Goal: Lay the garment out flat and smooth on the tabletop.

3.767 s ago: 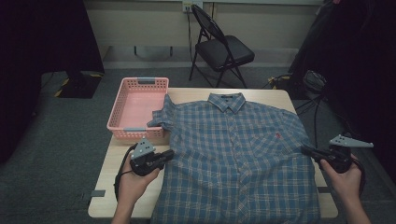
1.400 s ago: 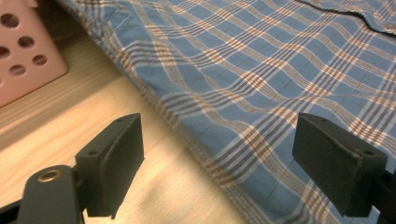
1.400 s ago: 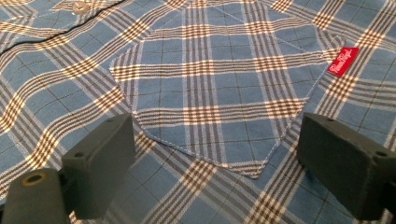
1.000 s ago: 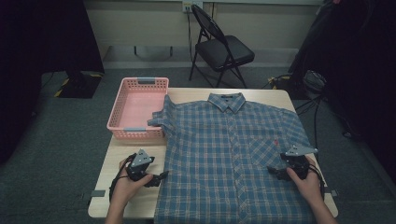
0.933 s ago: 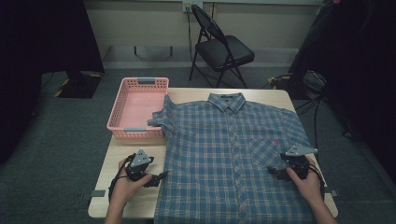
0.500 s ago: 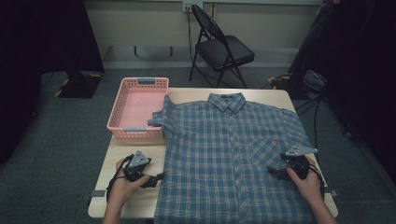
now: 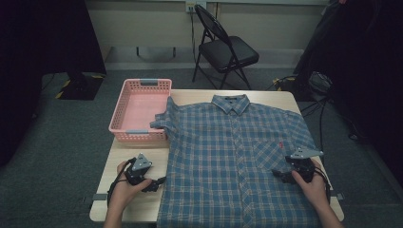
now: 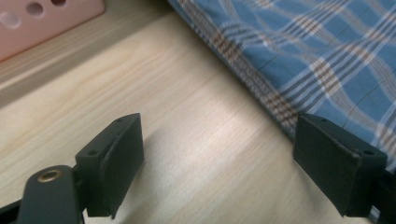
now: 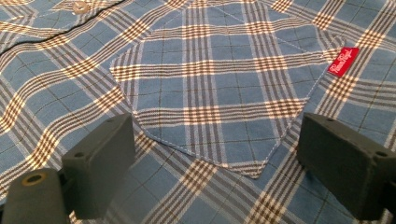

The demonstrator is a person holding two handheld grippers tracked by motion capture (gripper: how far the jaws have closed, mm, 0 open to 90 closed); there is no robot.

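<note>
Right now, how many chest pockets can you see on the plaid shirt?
1. The single chest pocket lies just ahead of the open right gripper, with a small red tag at its upper corner; on the shirt, it sits near the person's right hand.

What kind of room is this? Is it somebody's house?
Probably not a house. It looks like a workroom or lab set up for recording: a bare wooden table on grey carpet, a black folding chair by the wall, and dark curtains at the sides. A plaid shirt lies spread flat.

Dim room, lit tabletop (near edges blurred).
</note>
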